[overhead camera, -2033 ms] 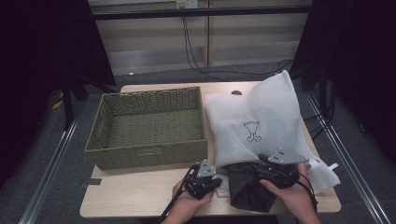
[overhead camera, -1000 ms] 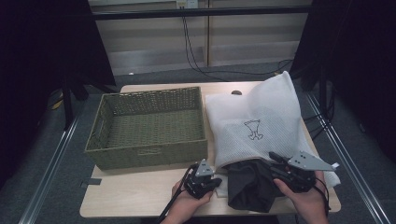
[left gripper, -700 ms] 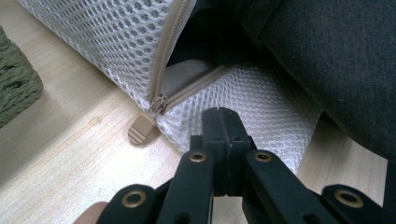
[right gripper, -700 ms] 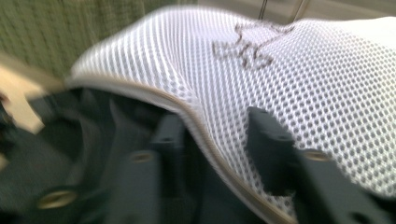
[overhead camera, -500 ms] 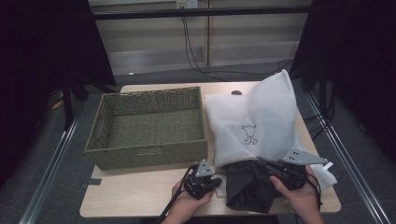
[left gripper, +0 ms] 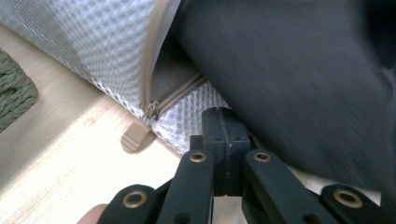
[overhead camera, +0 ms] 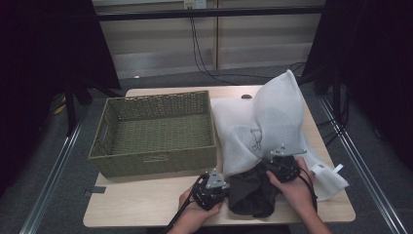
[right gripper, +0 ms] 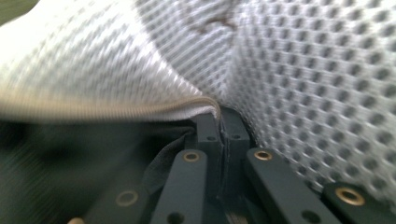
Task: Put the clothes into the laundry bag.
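A white mesh laundry bag (overhead camera: 263, 122) lies on the right half of the light wooden table (overhead camera: 146, 204), its far end standing up in a peak and its zippered mouth facing the near edge. A dark grey garment (overhead camera: 251, 192) sits bunched at that mouth, partly inside the bag, between the two hands.

The left gripper (overhead camera: 210, 187) rests low at the near edge, just left of the garment. In the left gripper view its jaws are pressed together on the lower edge of the bag's mouth (left gripper: 187, 126), just right of the beige zipper pull (left gripper: 137, 137) lying on the table.

The right gripper (overhead camera: 282, 167) is at the bag's mouth on the right of the garment. Its jaws have just been closing, and in the right gripper view they pinch the upper zippered edge (right gripper: 205, 105) of the mesh, with the dark cloth below and to the left.

A green woven rectangular basket (overhead camera: 156, 134) stands on the left half of the table, just beside the bag.
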Demonstrator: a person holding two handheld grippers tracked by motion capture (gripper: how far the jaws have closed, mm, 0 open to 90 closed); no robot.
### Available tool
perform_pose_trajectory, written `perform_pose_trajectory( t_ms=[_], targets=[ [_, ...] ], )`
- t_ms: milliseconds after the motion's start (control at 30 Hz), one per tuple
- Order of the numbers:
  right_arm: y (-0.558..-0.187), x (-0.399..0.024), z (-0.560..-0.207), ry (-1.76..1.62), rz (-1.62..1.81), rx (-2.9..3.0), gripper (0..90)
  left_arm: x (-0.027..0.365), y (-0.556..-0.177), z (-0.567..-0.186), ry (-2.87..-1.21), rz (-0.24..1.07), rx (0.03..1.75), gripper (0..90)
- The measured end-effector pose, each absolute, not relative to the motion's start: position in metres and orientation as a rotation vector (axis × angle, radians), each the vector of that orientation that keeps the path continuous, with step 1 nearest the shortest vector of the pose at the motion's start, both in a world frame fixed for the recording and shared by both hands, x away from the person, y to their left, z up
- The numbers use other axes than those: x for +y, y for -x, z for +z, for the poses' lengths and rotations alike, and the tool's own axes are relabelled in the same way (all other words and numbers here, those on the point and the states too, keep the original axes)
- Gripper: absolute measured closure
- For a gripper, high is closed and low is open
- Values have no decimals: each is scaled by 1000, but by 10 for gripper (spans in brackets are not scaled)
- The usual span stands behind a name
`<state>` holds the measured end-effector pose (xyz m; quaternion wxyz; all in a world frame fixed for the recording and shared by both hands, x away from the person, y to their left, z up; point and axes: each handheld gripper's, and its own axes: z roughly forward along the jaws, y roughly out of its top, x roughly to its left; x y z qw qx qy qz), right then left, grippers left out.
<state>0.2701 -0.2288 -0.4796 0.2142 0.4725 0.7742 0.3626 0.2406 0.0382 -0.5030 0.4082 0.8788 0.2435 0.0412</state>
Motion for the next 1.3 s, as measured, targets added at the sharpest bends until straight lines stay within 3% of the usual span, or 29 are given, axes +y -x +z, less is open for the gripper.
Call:
perform_pose_trajectory(
  t_ms=[200, 467, 567, 767, 1067, 1200, 1300],
  targets=[
    [-295, -250, -491, -1470, 1132, 2006, 889, 40, -244, -505, -2180, 50, 640, 900],
    [-217, -255, -444, -1179, 1335, 2119, 891, 40, -245, -505, -2182, 56, 657, 900],
    [-205, -251, -445, -1153, 1320, 2259, 891, 39, -244, -505, -2175, 56, 672, 900],
    [-235, -240, -490, -1316, 1028, 2389, 892, 40, -244, -504, -2209, 67, 625, 900],
    [-304, -249, -504, -1478, 907, 2019, 894, 39, -242, -504, -2213, 88, 605, 900],
    [-302, -253, -495, -1483, 1009, 2054, 892, 41, -244, -504, -2195, 53, 623, 900],
    [-274, -260, -473, -1385, 1231, 2087, 891, 41, -245, -505, -2187, 38, 633, 900]
  ],
)
